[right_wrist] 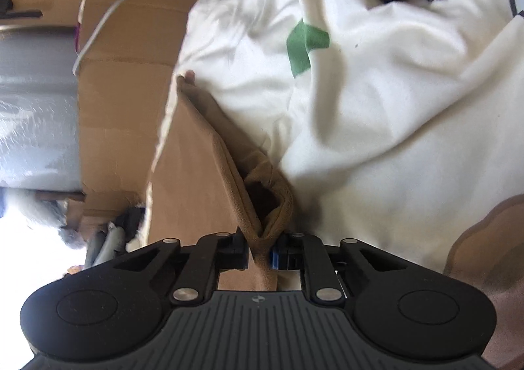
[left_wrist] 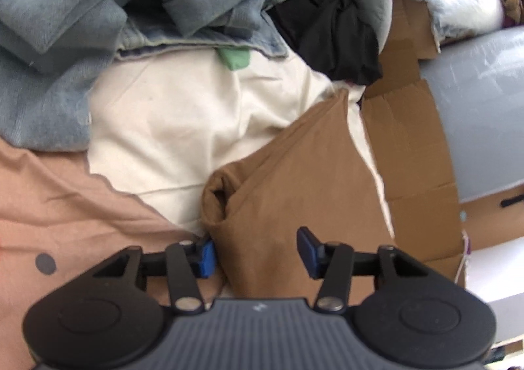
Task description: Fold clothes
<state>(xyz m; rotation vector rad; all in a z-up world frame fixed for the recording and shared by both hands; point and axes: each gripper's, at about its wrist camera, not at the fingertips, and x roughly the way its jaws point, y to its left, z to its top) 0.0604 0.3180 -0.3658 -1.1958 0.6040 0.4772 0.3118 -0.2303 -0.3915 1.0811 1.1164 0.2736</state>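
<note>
Your right gripper (right_wrist: 260,253) pinches a folded brown cotton garment (right_wrist: 196,180) edge; your left gripper (left_wrist: 255,252) spreads wide over it, above cream sheet (left_wrist: 163,127).

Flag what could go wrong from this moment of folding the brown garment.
1. The right gripper pinches only a bunched edge of the brown garment; it could slip out.
2. The left gripper is open with the brown cloth between its fingers; closing may also catch the white cloth underneath.
</note>
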